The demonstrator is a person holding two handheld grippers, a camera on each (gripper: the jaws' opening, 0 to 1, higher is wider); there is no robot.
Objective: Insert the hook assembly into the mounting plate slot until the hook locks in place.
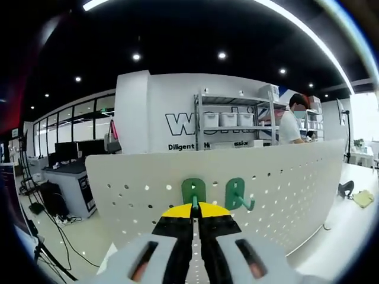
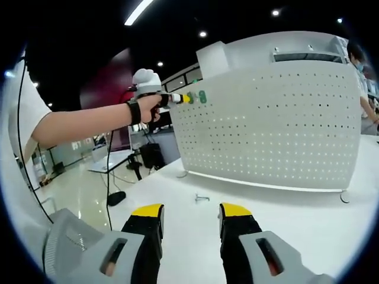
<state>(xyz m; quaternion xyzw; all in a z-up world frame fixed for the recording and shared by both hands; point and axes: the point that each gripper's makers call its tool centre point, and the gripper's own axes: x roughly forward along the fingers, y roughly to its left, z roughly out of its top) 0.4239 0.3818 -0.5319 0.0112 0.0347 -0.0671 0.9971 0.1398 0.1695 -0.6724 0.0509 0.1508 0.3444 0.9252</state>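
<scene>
A white pegboard mounting plate [image 1: 284,177] stands upright on the white table. Two green hooks hang near its top edge. My left gripper [image 1: 195,208] is shut on the stem of the left green hook [image 1: 193,190], whose back plate lies against the board. A second green hook [image 1: 238,194] sits just to its right, free. In the right gripper view the left gripper [image 2: 177,98], held by a person's hand, presses at the pegboard [image 2: 278,124] near the hooks [image 2: 201,96]. My right gripper [image 2: 190,220] is open low over the table, holding nothing.
A small metal clip [image 2: 202,198] lies on the white table [image 2: 296,219] before the board. A yellow-green object [image 1: 363,198] and a dark item [image 1: 346,189] lie at the right. Shelving [image 1: 234,121], desks and a person [image 1: 293,121] stand behind.
</scene>
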